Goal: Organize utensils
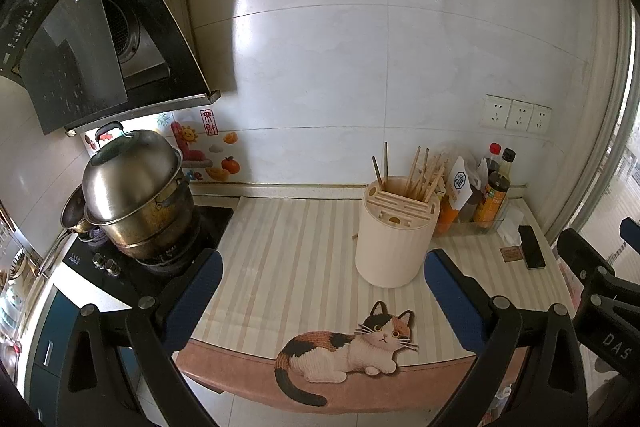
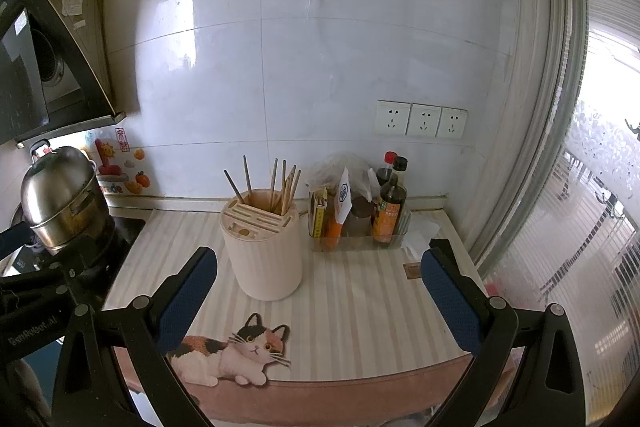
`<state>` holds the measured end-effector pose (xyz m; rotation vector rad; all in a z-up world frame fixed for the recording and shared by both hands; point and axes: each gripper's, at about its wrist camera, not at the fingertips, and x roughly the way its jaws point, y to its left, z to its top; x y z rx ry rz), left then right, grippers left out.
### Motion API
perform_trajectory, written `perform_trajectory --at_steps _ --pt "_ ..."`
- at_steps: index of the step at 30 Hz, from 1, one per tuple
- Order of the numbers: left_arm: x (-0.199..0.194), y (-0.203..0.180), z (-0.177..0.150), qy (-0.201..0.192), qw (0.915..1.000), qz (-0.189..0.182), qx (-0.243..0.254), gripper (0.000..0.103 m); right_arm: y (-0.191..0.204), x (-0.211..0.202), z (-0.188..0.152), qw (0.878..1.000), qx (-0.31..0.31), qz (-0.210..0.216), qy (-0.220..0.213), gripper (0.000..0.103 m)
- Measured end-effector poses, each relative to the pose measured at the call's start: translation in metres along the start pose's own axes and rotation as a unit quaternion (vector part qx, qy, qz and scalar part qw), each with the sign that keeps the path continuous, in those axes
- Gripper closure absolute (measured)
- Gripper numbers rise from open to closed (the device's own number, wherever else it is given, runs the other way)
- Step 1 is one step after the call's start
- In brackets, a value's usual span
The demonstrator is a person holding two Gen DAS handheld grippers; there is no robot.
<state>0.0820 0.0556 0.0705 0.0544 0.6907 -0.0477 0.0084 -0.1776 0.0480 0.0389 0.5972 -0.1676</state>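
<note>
Left wrist view: cream utensil holder (image 1: pixel 394 235) upright on striped cat-print mat (image 1: pixel 288 259), mid-counter; chopsticks (image 1: pixel 424 175) stand bunched in rear compartment, two darker sticks apart at left. One stick (image 1: pixel 354 236) lies on mat at holder's left side. Clear tray (image 1: pixel 476 225) behind-right holds sauce bottles (image 1: pixel 496 187). Left gripper (image 1: pixel 324 283) jaws wide apart, empty, above mat's front. Steel pot (image 1: pixel 136 195) on stove, phone (image 1: pixel 532 247) at right.

Right wrist view: right gripper (image 2: pixel 320 283) jaws spread, empty, holder near left finger. Window (image 2: pixel 592 187) at right; phone hidden.
</note>
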Motion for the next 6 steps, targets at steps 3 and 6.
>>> perform_trajectory --at_steps 3,6 --pt "0.0000 0.0007 0.0001 0.001 1.0000 -0.001 0.000 0.000 0.0001 0.0000 0.0001 1.000 0.000 0.001 0.000 0.000" --pt "-0.0027 -0.0017 -0.0031 0.000 1.0000 -0.001 -0.002 0.000 -0.0004 -0.0003 -0.0001 1.000 0.000 0.001 0.001 0.000"
